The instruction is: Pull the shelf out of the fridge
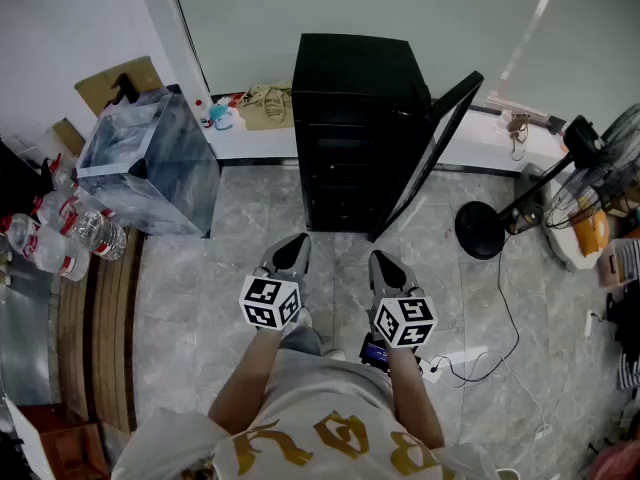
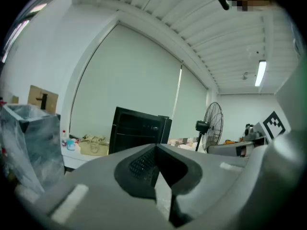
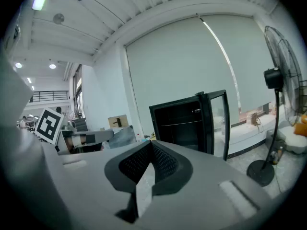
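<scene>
Start of the shelf removal, before any contact. The black boxy compact fridge [image 1: 350, 118] stands on the grey marbled tile floor [image 1: 250, 268], its back toward a low white window ledge [image 1: 250, 140]. Its dark-framed glass door [image 1: 430, 153] is swung open on the person's right.

The thin flat shelf [image 3: 184, 123] sits level in the upper part of the dark cabinet. Its long axis runs side to side across the cabinet. Its front edge faces the open side, toward the person, so the way out is straight forward along the side supports.

The left claw [image 1: 292, 248] and right claw [image 1: 385, 266] are held low near the person's body, well apart from the fridge. Each has its jaws pressed together at the tips with nothing between them.

The shelf's material cannot be told from here. It is probably stiff, light and smooth, and liable to jam if drawn out askew. The front edge seems the best hold, with the claws placed either side of centre. Both claws would first have to spread.
</scene>
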A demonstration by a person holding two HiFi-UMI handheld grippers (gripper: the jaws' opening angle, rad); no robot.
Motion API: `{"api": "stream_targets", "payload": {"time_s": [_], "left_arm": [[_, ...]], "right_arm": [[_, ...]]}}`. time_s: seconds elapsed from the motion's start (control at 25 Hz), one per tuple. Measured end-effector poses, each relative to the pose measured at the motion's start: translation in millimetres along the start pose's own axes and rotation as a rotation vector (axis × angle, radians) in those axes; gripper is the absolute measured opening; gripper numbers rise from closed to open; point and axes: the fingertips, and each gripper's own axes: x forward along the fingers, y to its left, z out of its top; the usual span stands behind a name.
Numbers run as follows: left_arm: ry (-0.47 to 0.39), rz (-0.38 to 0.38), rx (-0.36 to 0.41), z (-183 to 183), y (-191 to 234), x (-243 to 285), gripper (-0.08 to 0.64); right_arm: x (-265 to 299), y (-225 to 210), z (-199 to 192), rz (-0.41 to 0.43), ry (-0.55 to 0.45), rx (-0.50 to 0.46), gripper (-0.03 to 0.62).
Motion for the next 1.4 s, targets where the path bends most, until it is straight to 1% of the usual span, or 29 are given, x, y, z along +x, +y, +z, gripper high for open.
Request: {"api": "stream_targets", "payload": {"time_s": [0.16, 0.32, 0.44, 0.6, 0.76, 0.84, 0.92, 1.12, 1.24, 1.4], "left_arm": [[-0.028, -0.014, -0.053, 9, 3, -5, 0.000], [0.009, -0.010, -0.002, 9, 14, 2, 0.000], [0.007, 0.002, -0.048, 16, 25, 6, 0.000], [0.007, 0.030, -0.077, 17, 24, 9, 0.000], [0.001, -0.006, -0.088, 15, 10, 15, 0.000], [-0.016, -0.032, -0.124, 14, 7, 21, 0.005], [-0.028, -0.054, -0.171, 13, 8, 35, 0.063], [-0.005, -0.067, -0.213, 12, 33, 88, 0.108], [0.012, -0.083, -0.255, 13, 54, 131, 0.118], [0.039, -0.128, -0.338, 18, 80, 191, 0.118]], "right_arm": [[-3, 8, 2, -0.001, -0.002, -0.009, 0.025], [-4, 7, 6, -0.013, -0.012, -0.013, 0.025], [-7, 4, 6, -0.029, -0.012, -0.017, 0.025], [-16, -4, 7, -0.079, -0.023, -0.016, 0.026], [-20, -14, 2, -0.112, -0.012, -0.013, 0.026], [-20, -19, -2, -0.122, -0.005, 0.002, 0.043], [-13, -27, -5, -0.130, 0.001, 0.016, 0.066], [30, -48, -1, -0.153, 0.023, 0.035, 0.097], [66, -66, 7, -0.173, 0.034, 0.052, 0.103], [117, -87, 24, -0.212, 0.031, 0.084, 0.104]]}}
